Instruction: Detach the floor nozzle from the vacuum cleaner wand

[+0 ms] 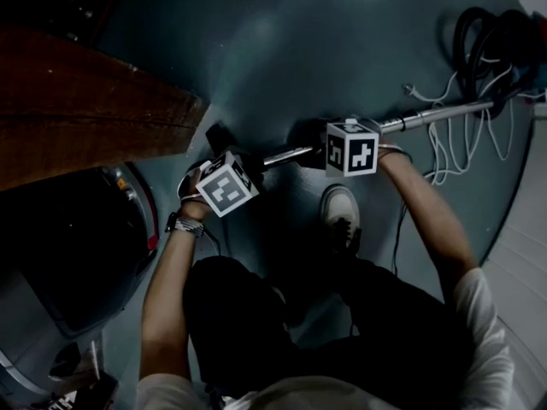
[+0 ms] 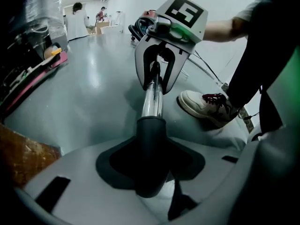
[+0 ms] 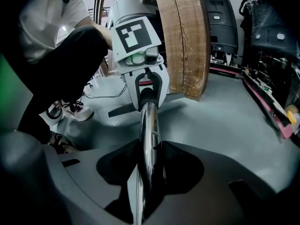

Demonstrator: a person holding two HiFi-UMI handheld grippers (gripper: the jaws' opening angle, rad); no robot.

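1. The left gripper (image 2: 151,172) is found at the lower end of the wand (image 1: 427,118). Its jaws are held partly apart and are pressed against both sides of the dark neck of the nozzle (image 2: 151,135). The chrome wand is still plugged into that neck.
2. The nozzle's flat head is seen only in part. It lies on the floor (image 1: 325,49) just past the wand's lower end and is mostly hidden behind the left gripper.
3. The right gripper (image 3: 145,172) is set a little further up the wand. Its jaws are likewise partly apart and are clamped on the chrome tube itself, which runs straight between the pads.
4. The two grippers are turned toward each other along the wand. They are near but apart, and a bare stretch of chrome is left between them.
5. A white shoe (image 1: 340,212) with dark laces is planted on the floor just beside the wand, on the person's side of it, below the right gripper.
6. A wooden board (image 1: 85,118) is stood up on the opposite side, near the wand's lower end and beyond the left gripper.
7. White cables (image 1: 444,143) are strewn loosely on the floor beside the wand's upper stretch.
8. A black hose (image 1: 491,37) is coiled at the wand's upper end.
9. Two people (image 2: 77,18) can be made out far across the room, well beyond the wand's upper end.
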